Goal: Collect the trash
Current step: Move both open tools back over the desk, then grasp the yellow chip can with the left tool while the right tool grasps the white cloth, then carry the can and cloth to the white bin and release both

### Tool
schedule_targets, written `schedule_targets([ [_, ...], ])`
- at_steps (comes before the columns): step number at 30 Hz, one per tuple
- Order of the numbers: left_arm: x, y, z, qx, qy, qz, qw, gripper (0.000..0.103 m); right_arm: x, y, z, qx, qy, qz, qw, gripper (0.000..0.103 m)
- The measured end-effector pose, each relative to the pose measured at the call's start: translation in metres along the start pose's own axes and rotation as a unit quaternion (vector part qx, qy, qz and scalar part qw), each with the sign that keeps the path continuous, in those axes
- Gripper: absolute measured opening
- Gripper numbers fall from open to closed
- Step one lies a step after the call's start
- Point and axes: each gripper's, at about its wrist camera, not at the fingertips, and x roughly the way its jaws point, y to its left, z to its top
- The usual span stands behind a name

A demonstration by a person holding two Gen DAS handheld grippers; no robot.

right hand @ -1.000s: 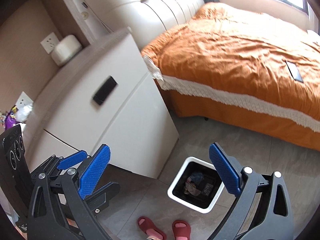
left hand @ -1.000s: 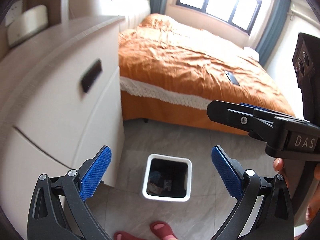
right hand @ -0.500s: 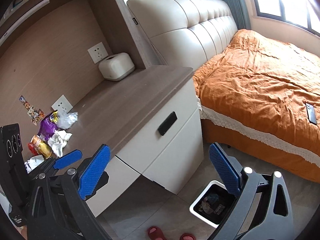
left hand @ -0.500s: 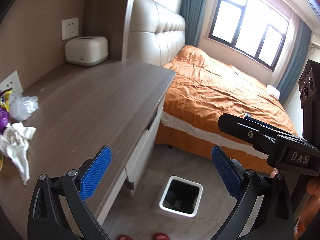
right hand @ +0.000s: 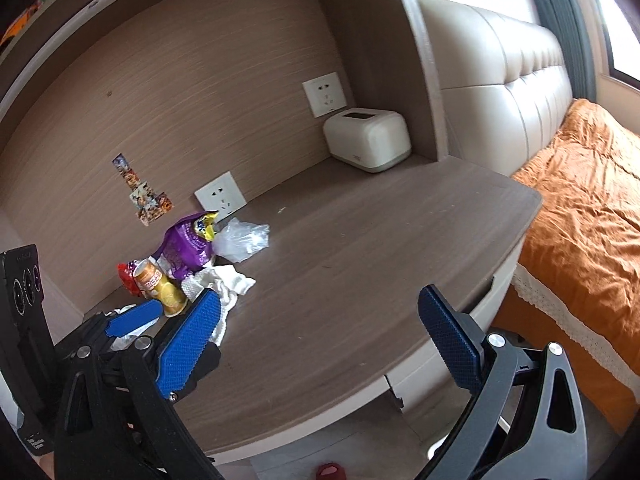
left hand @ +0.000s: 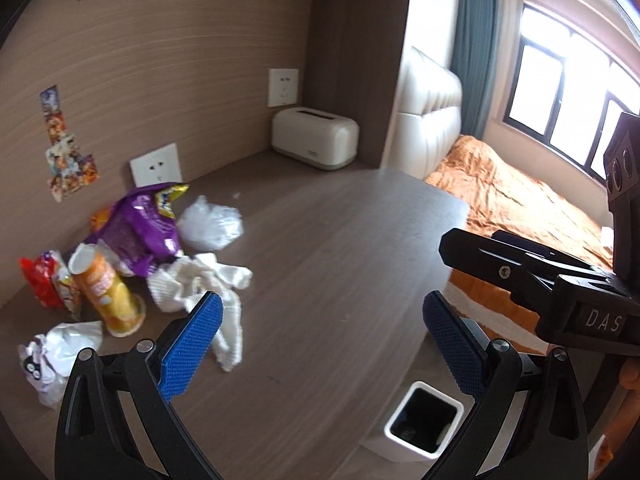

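The trash lay heaped at the far left of the bench, against the back wall: a purple bag, a clear plastic wad just right of it, a white cloth trailing toward the near edge, an orange tube standing tilted, a red wrapper at its left and a crumpled white wrapper nearest the left edge. The pieces touched or overlapped, so each would probably have to be picked off singly, the cloth being the closest. The bin stood on the floor below the bench's near right edge, likely put there so that trash could be carried a short way and dropped in. A cream box sat alone in the far right corner, well apart from the heap. The left gripper hovered above the bench with its blue pads spread wide and nothing between them, its left pad over the cloth's tail, aimed at the heap as if to start a pick. The right gripper was held beside it, further right, likewise spread and empty, above the bench's near middle. Both were level and forward-pointing, neither touching anything. A hand showed at the right edge, behind the right gripper's body.
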Motion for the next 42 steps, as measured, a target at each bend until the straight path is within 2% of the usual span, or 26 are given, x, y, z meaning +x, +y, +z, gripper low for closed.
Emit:
schedule_targets([
  [6, 0.007, 0.07, 0.001, -0.026, 0.003, 0.068, 0.9974, 0.098, 0.043, 0.042, 0.007, -0.039, 0.031, 0.029, 0.998, 0.098],
  [11, 0.032, 0.115, -0.005, -0.031, 0.031, 0.114, 0.9926, 0.098, 0.082, 0.073, 0.004, -0.07, 0.063, 0.039, 0.995, 0.098],
  [16, 0.053, 0.145, -0.008, -0.031, 0.045, 0.107, 0.9928, 0.098, 0.124, 0.1, 0.004, -0.098, 0.091, 0.037, 0.99, 0.098],
  [23, 0.077, 0.162, -0.004, 0.016, 0.056, 0.103, 0.9929, 0.097, 0.184, 0.117, 0.001, -0.11, 0.149, 0.036, 0.982, 0.098],
  [26, 0.085, 0.172, -0.004, 0.027, 0.068, 0.089, 0.9933, 0.083, 0.204, 0.12, 0.0, -0.105, 0.175, 0.039, 0.978, 0.098],
  [27, 0.088, 0.173, -0.004, 0.031, 0.072, 0.083, 0.9934, 0.074, 0.209, 0.12, -0.001, -0.103, 0.183, 0.039, 0.977, 0.096],
  [28, 0.092, 0.174, -0.005, 0.037, 0.078, 0.08, 0.993, 0.065, 0.213, 0.12, -0.003, -0.105, 0.189, 0.039, 0.975, 0.081],
  [29, 0.096, 0.173, -0.006, 0.046, 0.084, 0.079, 0.9923, 0.06, 0.214, 0.122, -0.003, -0.112, 0.188, 0.03, 0.975, 0.075],
  [30, 0.099, 0.172, -0.007, 0.054, 0.087, 0.078, 0.9917, 0.051, 0.214, 0.125, -0.004, -0.128, 0.182, 0.015, 0.975, 0.06],
  [31, 0.101, 0.17, -0.009, 0.059, 0.089, 0.074, 0.9915, 0.046, 0.214, 0.126, -0.006, -0.143, 0.179, 0.003, 0.973, 0.046],
  [33, 0.1, 0.169, -0.01, 0.054, 0.087, 0.07, 0.9923, 0.045, 0.213, 0.127, -0.007, -0.15, 0.176, 0.0, 0.973, 0.031],
  [36, 0.094, 0.167, -0.01, 0.046, 0.083, 0.068, 0.9931, 0.045, 0.201, 0.118, -0.006, -0.139, 0.168, -0.006, 0.976, 0.027],
  [42, 0.057, 0.157, -0.004, 0.031, 0.069, 0.064, 0.995, 0.045, 0.155, 0.105, 0.006, -0.124, 0.132, 0.002, 0.983, 0.027],
])
